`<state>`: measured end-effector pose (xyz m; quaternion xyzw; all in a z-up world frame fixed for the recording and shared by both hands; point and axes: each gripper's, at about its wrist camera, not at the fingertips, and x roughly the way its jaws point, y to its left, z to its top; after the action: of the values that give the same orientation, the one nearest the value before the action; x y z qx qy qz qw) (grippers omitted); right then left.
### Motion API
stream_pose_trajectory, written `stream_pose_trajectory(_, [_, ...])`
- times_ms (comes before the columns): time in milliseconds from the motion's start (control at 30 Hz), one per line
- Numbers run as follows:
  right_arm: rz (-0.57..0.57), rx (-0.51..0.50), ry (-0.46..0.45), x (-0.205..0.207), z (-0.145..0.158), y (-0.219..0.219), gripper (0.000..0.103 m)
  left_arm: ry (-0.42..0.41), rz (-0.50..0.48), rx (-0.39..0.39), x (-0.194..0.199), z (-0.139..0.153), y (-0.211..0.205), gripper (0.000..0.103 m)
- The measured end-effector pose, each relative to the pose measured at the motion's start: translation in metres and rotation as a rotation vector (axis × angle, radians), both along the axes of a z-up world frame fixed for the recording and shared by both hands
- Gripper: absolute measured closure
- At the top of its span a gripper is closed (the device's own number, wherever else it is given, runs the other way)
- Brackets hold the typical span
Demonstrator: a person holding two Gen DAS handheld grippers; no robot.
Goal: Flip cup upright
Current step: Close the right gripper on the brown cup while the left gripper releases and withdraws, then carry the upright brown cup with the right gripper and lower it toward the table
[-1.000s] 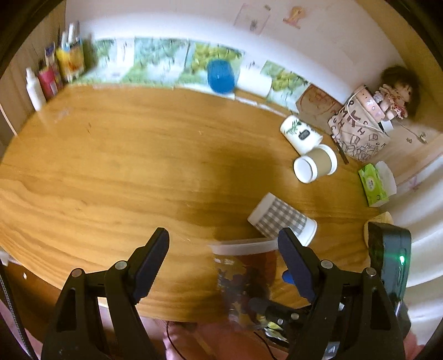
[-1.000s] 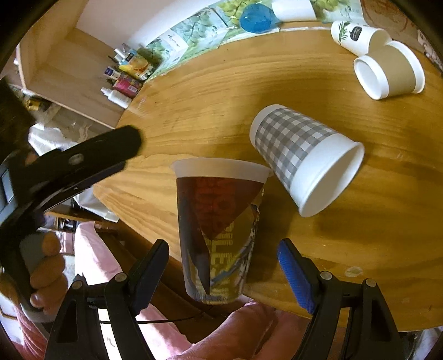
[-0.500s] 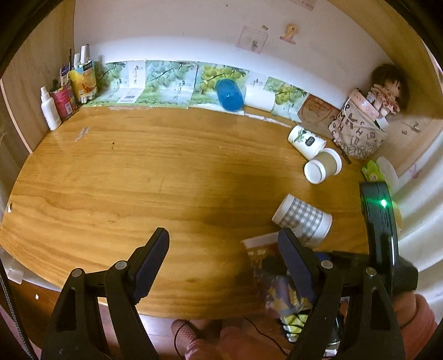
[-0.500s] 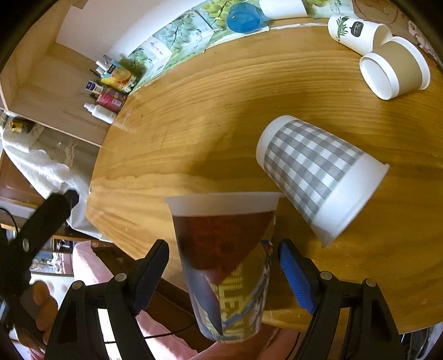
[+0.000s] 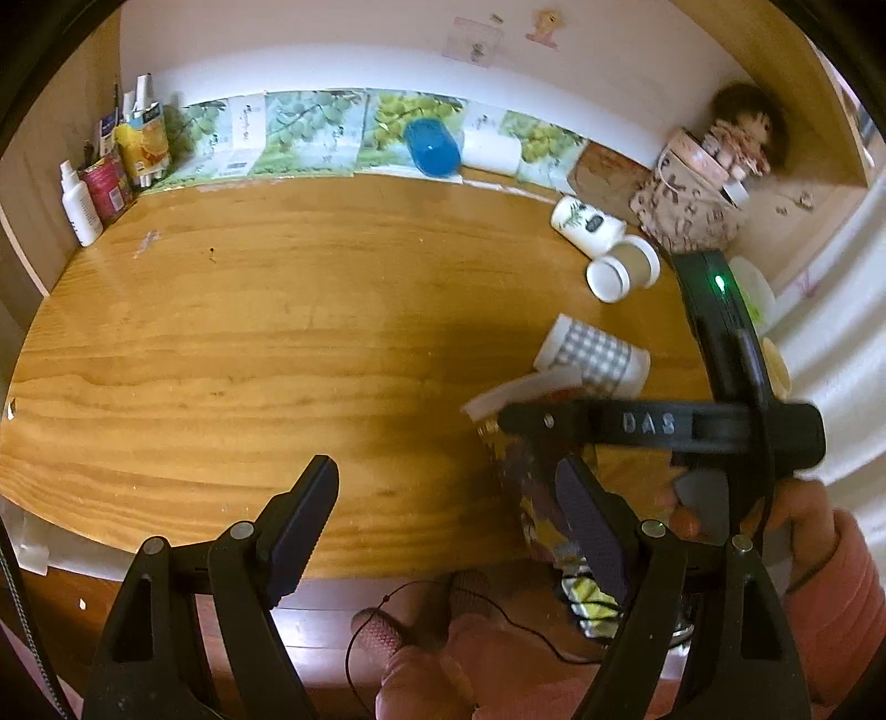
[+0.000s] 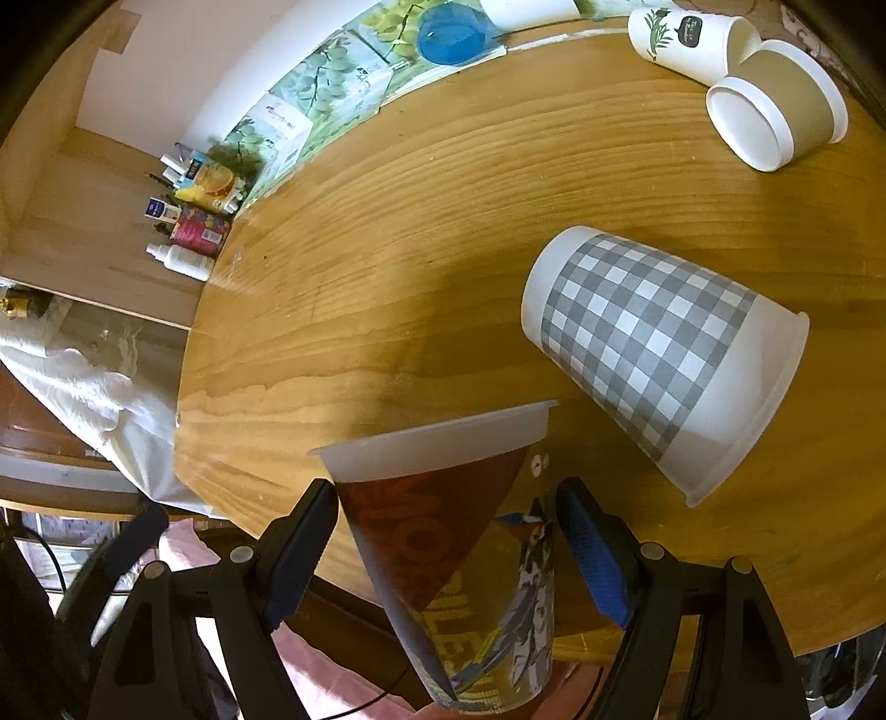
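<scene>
- Since the earlier frames, the printed cup (image 6: pixel 459 559) has shifted rightward in the left wrist view, from between the left fingers to beyond the right-hand finger; the right gripper's arm now crosses that view.
- Printed cup: red-brown and yellow print, pale rim. In the right wrist view it sits between the right gripper (image 6: pixel 446 548) fingers, rim toward the table (image 6: pixel 387 266), base toward the camera.
- Right gripper: one finger (image 6: pixel 299 548) touches the cup wall just under the rim; the blue-padded finger lies just beside the opposite wall. Whether the pads press cannot be told; the cup does appear carried over the table's near edge.
- Left gripper (image 5: pixel 446 520): jaws stand wide apart with only bare table between them. It holds nothing.
- Checked cup (image 6: pixel 659 354): lying on its side on the table, mouth toward lower right, just beside the printed cup's rim. Contact between them cannot be judged.
- Two more cups lie on their sides farther back: a white leaf-print cup (image 6: pixel 686 39) and a tan cup (image 6: pixel 781 105), touching each other.
- Blue bowl (image 5: pixel 433 145) at the table's back edge, against a row of leaf-print cartons.
- Bottles (image 5: pixel 105 177) stand at the back left corner.
- Doll (image 5: pixel 742 138) rests on a patterned bag at the back right.
- Hand (image 5: pixel 775 515) in a pink sleeve holds the right gripper's handle.
</scene>
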<state>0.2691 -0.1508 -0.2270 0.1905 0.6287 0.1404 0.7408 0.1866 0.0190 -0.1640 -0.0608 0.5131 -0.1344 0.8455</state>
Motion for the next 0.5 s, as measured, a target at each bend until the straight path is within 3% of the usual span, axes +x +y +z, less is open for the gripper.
stream_pose_trajectory(267, [-0.009, -0.005, -0.016, -0.004, -0.004, 0.006, 0.022, 0.038, -0.069, 0.006, -0.008, -0.005, -0.002, 0.020])
stream_pose_trajectory(500, [0.012, -0.041, -0.068, -0.009, 0.000, 0.012, 0.024, 0.019, -0.088, -0.002, -0.011, 0.001, -0.001, 0.020])
